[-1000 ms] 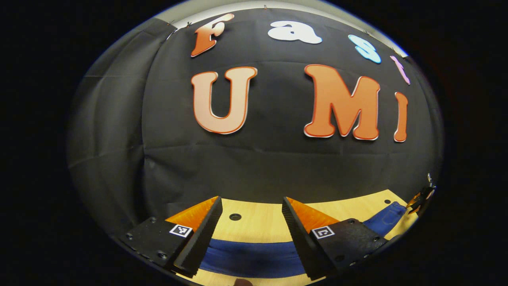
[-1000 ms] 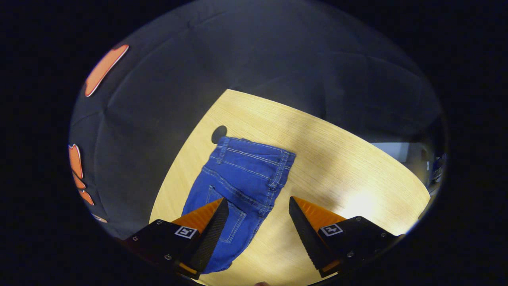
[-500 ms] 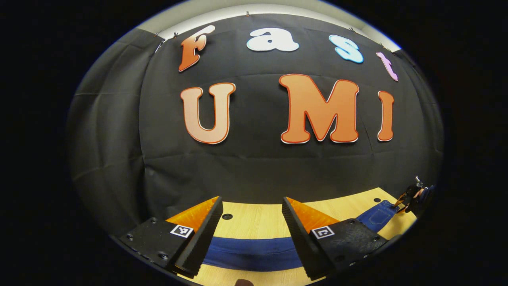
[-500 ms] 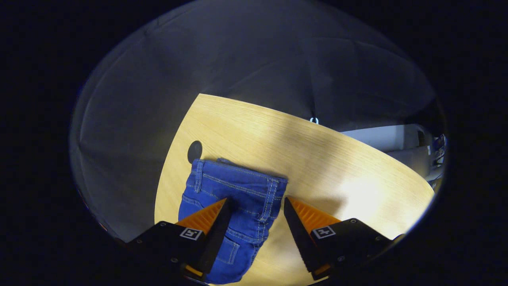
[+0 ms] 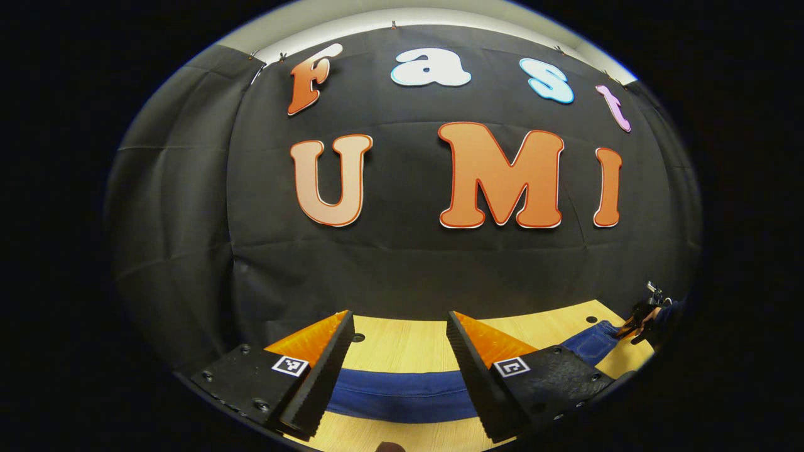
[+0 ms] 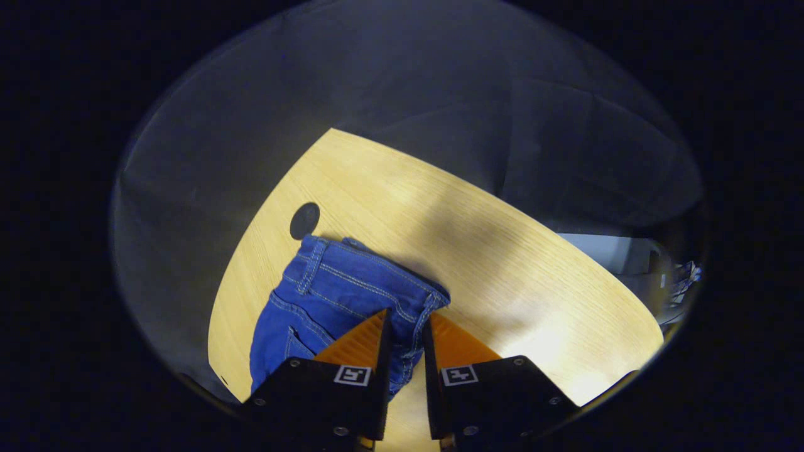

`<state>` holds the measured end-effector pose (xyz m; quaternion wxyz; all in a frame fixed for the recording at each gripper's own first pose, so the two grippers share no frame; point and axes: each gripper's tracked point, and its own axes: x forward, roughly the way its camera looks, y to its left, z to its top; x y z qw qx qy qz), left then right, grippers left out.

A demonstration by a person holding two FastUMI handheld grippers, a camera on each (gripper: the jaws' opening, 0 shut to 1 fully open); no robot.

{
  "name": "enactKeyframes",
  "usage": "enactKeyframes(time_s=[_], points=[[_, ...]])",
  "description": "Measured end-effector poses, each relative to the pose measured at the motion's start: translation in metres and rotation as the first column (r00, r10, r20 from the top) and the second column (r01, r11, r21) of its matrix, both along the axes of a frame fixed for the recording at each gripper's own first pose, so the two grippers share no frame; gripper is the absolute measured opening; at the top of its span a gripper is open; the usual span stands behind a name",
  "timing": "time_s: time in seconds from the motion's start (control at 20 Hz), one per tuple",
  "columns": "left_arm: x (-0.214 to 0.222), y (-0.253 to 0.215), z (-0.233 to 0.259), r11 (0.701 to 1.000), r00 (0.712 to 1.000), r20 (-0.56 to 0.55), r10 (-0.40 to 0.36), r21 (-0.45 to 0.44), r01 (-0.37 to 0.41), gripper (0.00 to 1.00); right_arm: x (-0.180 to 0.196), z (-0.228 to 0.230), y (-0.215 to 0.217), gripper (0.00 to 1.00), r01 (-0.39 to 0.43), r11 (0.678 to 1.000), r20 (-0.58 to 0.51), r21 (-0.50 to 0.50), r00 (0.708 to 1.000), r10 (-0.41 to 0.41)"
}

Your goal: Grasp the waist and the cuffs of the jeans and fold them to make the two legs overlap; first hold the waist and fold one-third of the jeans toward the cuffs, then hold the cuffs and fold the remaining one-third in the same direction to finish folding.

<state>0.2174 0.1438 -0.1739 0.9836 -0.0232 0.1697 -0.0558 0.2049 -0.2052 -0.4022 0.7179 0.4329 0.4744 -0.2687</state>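
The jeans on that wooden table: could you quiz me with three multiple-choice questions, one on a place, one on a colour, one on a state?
1. Where is the dark round hole in the table?
A. just past the waistband
B. under the right tool
C. at the table's near edge

2. What colour are the jeans?
A. black
B. blue
C. grey

3. How does the left tool stand?
A. fingers apart over the denim
B. clamped on a cuff
C. holding a hanger

Answers: 1 A, the hole sits beside the waist corner. 2 B, blue denim with pale stitching. 3 A, denim shows between its spread fingers.
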Motion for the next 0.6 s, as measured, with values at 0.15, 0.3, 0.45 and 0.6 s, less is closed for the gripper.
enactKeyframes(time_s=[0.15, 0.3, 0.45, 0.6], points=[[-0.006, 0.004, -0.002, 1.000, 1.000, -0.011, 0.005, 0.002, -0.005, 0.92, 0.006, 0.010, 0.002, 0.27, 0.025, 0.999, 0.042, 0.027, 0.999, -0.026], [-0.007, 0.007, -0.002, 1.000, 1.000, -0.017, 0.007, -0.016, -0.007, 0.91, 0.010, 0.027, -0.004, 0.10, 0.028, 1.000, 0.105, -0.006, 0.994, -0.027], [-0.009, 0.009, -0.003, 1.000, 1.000, -0.021, 0.006, -0.021, -0.007, 0.91, 0.009, 0.048, -0.012, 0.10, 0.009, 0.998, 0.161, -0.067, 0.987, 0.002], [-0.008, 0.011, -0.008, 0.999, 1.000, -0.031, -0.006, -0.033, 0.005, 0.91, 0.004, 0.075, -0.021, 0.10, -0.010, 0.985, 0.209, -0.170, 0.977, 0.045]])
